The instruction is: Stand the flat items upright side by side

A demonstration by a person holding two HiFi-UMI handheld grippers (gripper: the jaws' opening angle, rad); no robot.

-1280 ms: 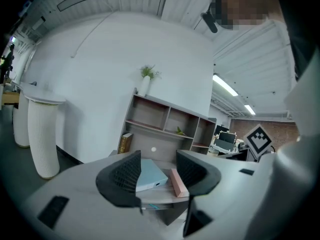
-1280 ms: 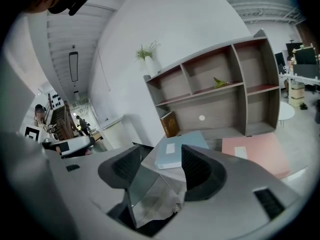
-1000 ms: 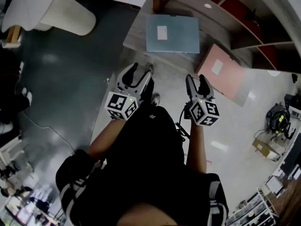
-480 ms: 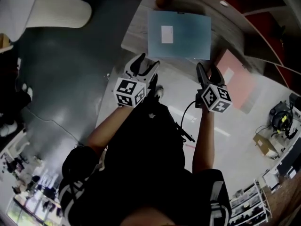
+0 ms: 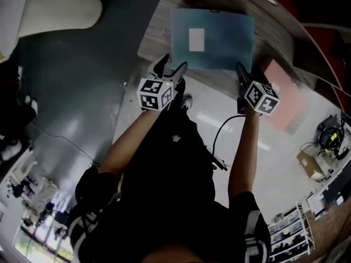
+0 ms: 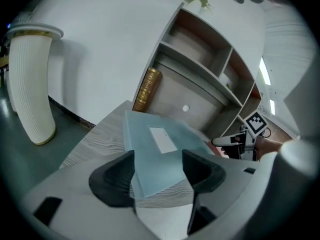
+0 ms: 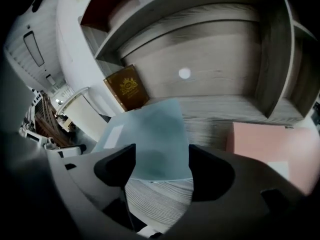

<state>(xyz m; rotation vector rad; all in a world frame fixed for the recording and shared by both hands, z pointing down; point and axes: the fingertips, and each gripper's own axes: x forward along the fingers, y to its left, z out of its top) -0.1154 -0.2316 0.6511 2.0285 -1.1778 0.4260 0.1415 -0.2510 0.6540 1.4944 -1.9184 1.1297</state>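
A pale blue flat folder with a white label lies flat on the wooden shelf base. A pink flat item lies to its right, lower down. My left gripper hovers at the folder's near left corner and my right gripper at its near right corner. Both jaws are opening and grip nothing. In the left gripper view the folder lies just ahead of the left gripper. The right gripper faces the folder's near edge, with the pink item at right.
A brown book with gold print stands upright at the back left of the shelf unit. A white ribbed column stands on the grey floor to the left. Boxes and clutter sit on the floor at right.
Both grippers have moved forward, up to the blue folder's near edge, and their jaws have spread wider. The head view has shifted, bringing the folder closer.
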